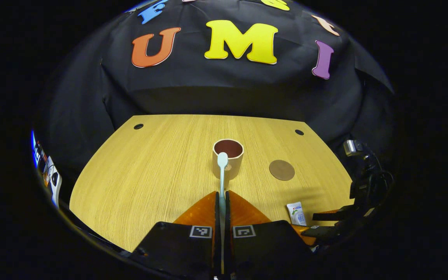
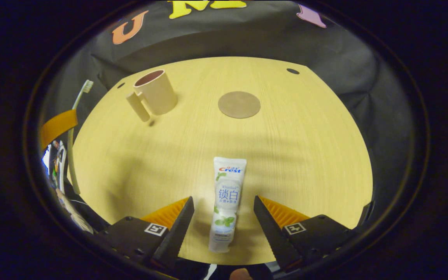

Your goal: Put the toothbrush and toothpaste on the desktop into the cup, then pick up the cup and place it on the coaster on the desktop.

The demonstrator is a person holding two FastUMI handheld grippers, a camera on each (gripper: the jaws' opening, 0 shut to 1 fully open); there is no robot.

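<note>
Left gripper jaws pinch the toothbrush, its head at the near rim of the cup on the counter. Right gripper jaws stand spread either side of the toothpaste lying flat, coaster beyond, beside the cup.

matt wood-grain desktop, glossy plastic toothpaste, smooth matt cup, black cloth wall

One cup, upper left of the right gripper view; one round coaster, upper centre; one toothpaste tube, lower centre; one toothbrush, far left edge. Two dark holes pierce the wooden desktop, at its far corners.
</note>
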